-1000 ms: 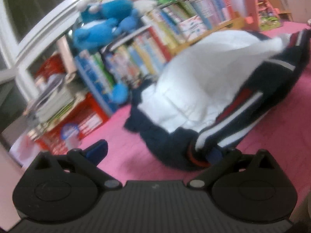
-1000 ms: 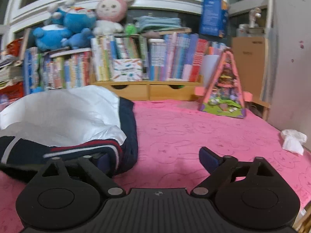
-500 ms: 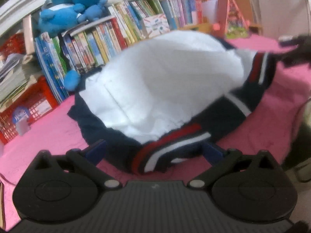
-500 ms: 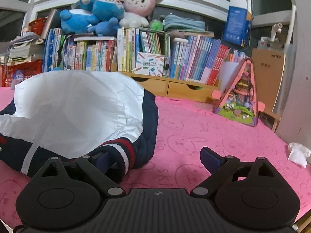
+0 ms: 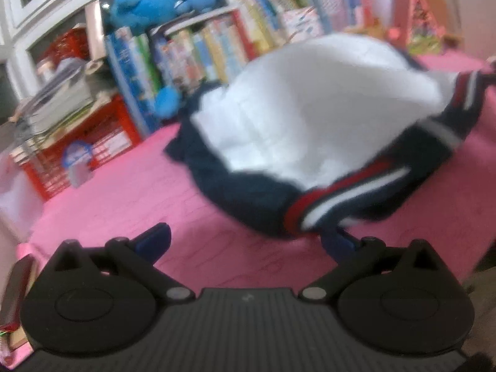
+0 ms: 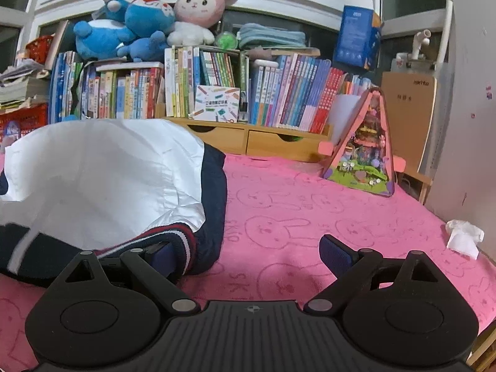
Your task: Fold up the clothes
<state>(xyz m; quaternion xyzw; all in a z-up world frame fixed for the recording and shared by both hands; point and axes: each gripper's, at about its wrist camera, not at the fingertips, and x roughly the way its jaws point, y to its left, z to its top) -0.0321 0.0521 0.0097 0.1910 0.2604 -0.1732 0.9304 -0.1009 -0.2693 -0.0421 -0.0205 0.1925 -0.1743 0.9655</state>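
Right wrist view, red basket far left, contents unclear, jacket nearby

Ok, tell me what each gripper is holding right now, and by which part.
Nothing is held. The left gripper and right gripper are both open, each with one finger at the striped hem of the jacket, not closed on it.

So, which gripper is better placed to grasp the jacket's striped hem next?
Probably the right gripper: its open fingers sit level at the jacket's corner, one against the striped hem. The left view is blurred.
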